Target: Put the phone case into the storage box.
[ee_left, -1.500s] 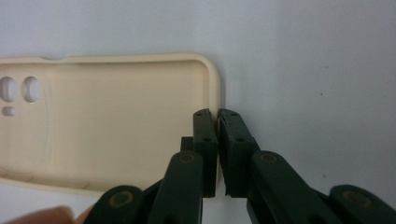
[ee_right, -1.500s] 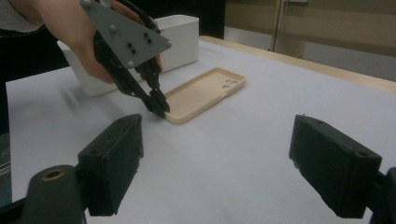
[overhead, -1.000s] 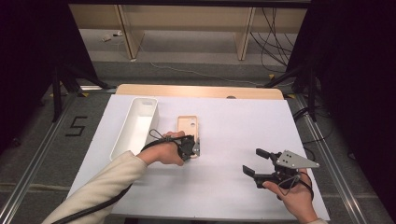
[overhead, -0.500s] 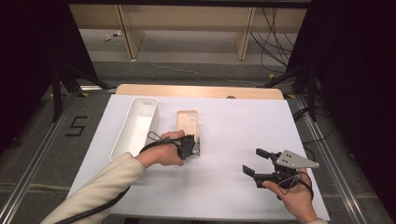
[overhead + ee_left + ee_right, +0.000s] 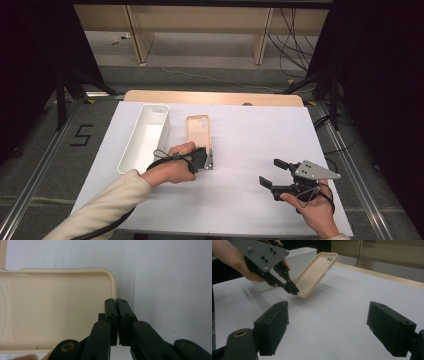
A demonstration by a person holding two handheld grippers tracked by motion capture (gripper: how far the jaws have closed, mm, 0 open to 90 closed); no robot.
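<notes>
The left gripper (image 5: 293, 290), pinching the beige phone case (image 5: 315, 272) by its rim, lifts it clear of the table, likely bound for the white bin (image 5: 145, 135), while the right gripper (image 5: 272, 175) rests spread.

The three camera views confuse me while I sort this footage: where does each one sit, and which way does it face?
High view: above the person's side, looking forward and down on the table; both forearms and hands show.
Left gripper view: rides the left gripper, looking along jaws pinching the beige phone case rim.
Right gripper view: rides the right gripper, low, facing across the table; open jaws.
Shared: the case, the left gripper, the white tray.
</notes>
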